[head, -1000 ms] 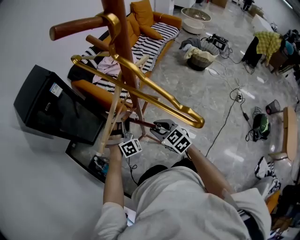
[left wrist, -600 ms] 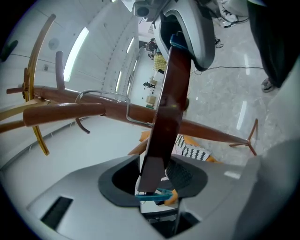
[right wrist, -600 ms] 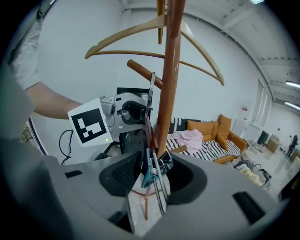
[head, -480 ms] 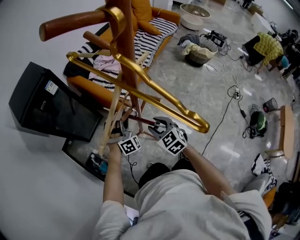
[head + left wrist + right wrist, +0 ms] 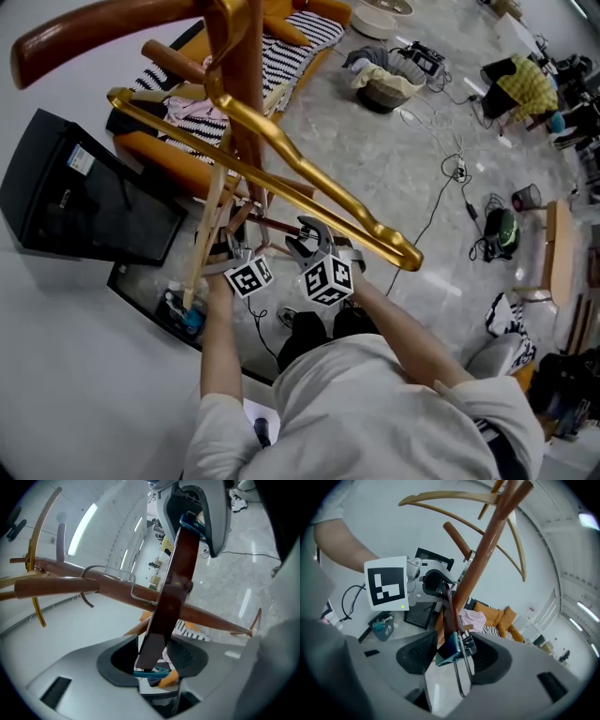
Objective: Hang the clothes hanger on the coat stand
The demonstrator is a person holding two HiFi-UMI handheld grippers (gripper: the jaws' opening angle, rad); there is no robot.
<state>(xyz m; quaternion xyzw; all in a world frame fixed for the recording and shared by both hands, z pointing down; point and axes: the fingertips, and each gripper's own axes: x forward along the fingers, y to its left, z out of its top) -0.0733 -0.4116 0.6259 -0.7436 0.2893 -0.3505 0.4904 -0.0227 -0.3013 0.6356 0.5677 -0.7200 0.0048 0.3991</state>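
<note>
Floor (image 5: pixel 394 178): grey polished stone. Standing or lying on it:
- 1 coat stand (image 5: pixel 246 56), near centre
- 1 orange sofa (image 5: pixel 155 155), far left
- 1 black box (image 5: pixel 84 202), left
- 1 basket of clothes (image 5: pixel 380 89), far
- loose cables (image 5: pixel 450 173), right

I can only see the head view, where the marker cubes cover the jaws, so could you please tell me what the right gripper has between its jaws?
Observer: The right gripper has one end of a dark bar between its jaws, which have just been opening. That end carries a blue clip and a wire loop.
Operator: Thank you. Where does the bar's other end go?
Observer: It runs into the left gripper, whose jaws are shut on it.
</note>
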